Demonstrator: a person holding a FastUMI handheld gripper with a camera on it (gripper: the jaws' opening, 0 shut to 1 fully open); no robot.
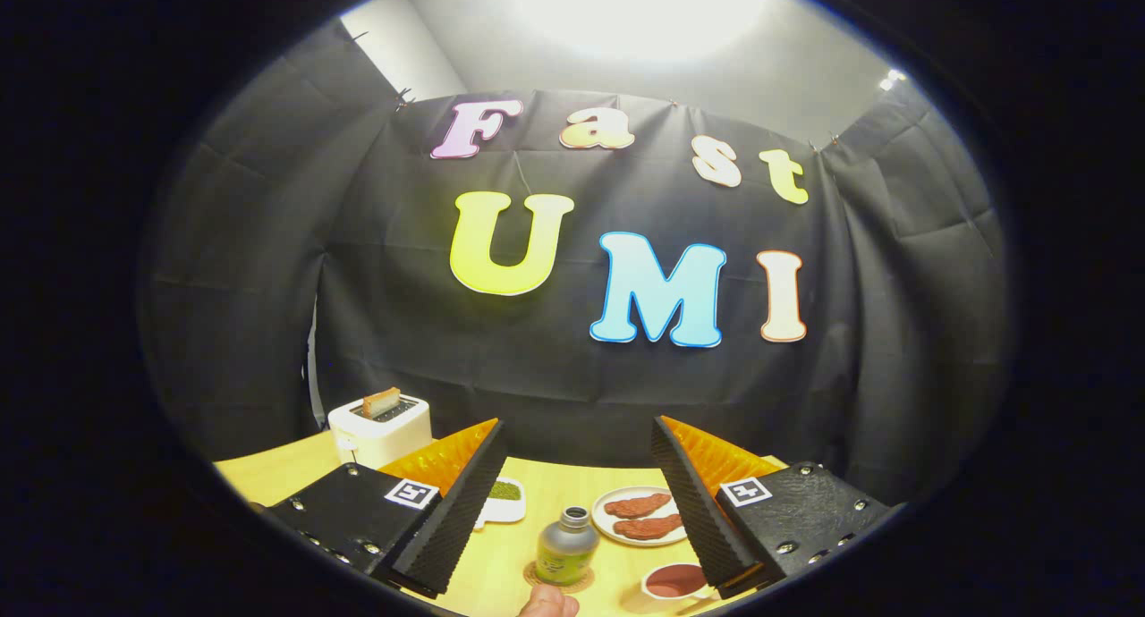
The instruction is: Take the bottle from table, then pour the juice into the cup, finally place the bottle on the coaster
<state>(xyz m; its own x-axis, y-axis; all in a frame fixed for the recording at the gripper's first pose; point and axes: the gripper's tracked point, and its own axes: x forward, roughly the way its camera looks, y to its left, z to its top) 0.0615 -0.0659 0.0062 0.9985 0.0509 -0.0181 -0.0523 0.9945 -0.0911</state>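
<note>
A small grey bottle (pixel 567 547) with a green label and an open neck stands upright on a round woven coaster (pixel 560 583) on the wooden table. It sits between my two fingers, further down and ahead of them, untouched. A white cup (pixel 677 582) holding dark red juice stands to the bottle's right, close to my right finger. My gripper (pixel 570 501) is open, raised above the table, with nothing held. A person's fingertip (pixel 548 603) shows just in front of the coaster.
A white toaster (pixel 379 427) with a slice of bread stands at the back left of the table (pixel 268 474). A white dish (pixel 503 499) with green contents lies behind my left finger. A plate (pixel 640 516) with two reddish-brown pieces lies behind the cup.
</note>
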